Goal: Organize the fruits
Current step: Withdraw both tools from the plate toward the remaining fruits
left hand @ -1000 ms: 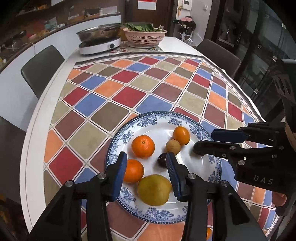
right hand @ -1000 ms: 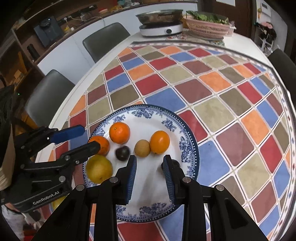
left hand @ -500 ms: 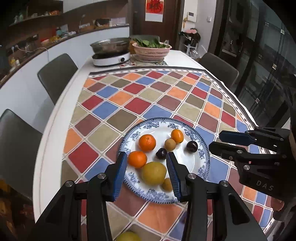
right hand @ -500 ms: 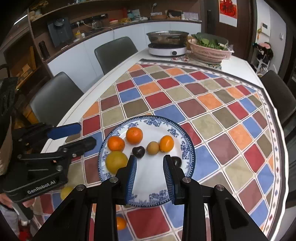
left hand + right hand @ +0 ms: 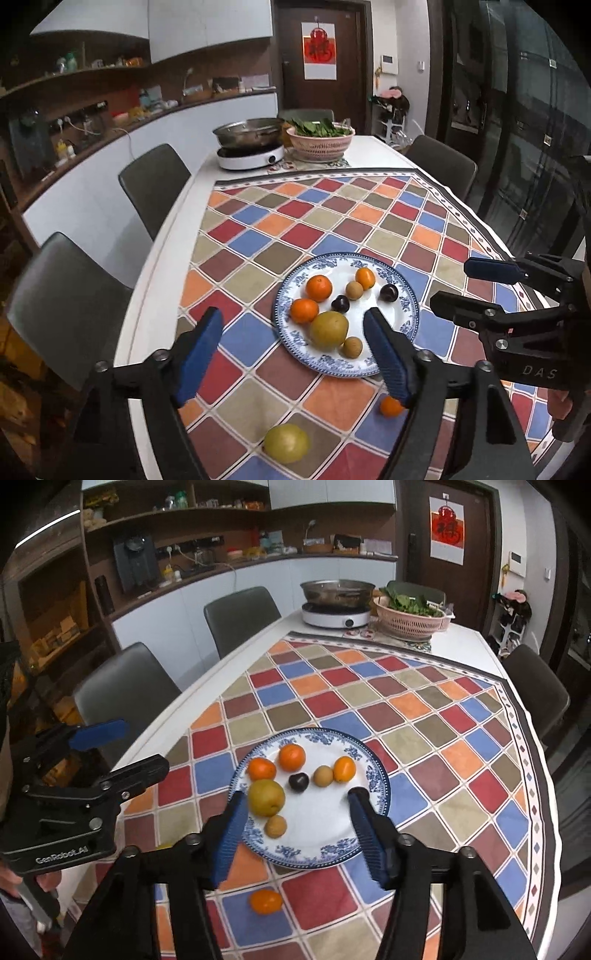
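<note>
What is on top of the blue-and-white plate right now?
The blue-and-white plate holds three oranges, a large yellow pear, two brown fruits and two dark plums. A gripper finger hides part of its near rim.

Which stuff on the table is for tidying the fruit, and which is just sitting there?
For the job: plate with fruit, loose orange, loose yellow fruit.
Just sitting there: pan, cooker, pink basket of greens, chairs.

Glossy glazed plate (image 5: 408, 295), steel pot (image 5: 249, 130)
</note>
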A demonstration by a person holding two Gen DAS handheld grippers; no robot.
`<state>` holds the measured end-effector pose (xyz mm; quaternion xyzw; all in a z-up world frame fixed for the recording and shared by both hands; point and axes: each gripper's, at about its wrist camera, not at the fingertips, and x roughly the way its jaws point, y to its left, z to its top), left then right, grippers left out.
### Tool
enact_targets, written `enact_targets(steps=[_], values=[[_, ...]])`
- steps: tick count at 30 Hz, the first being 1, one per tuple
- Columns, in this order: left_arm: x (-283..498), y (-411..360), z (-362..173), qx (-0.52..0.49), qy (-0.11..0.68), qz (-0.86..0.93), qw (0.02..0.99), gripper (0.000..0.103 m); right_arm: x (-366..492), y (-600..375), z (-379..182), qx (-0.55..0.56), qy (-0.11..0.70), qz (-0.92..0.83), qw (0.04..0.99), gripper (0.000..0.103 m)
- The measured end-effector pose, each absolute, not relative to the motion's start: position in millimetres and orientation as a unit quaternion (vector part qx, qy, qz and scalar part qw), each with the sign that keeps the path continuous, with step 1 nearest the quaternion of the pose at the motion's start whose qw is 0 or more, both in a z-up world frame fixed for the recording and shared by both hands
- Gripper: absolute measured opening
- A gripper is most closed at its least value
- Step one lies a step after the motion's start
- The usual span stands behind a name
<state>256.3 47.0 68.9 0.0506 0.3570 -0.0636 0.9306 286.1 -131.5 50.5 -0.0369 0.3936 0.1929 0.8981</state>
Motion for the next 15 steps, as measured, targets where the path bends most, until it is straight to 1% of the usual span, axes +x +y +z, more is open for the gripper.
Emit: enact_targets(steps=[8, 15], values=[[233, 61, 68, 0.040, 0.353, -0.060, 0.933, 0.085, 262, -120, 51, -0.025, 0.395, 0.206, 0.895, 0.061], [216, 71, 55, 0.043, 0.359, -0.050, 0.931, 0.086, 248, -109, 41, -0.027, 0.403, 0.204, 0.892, 0.061]])
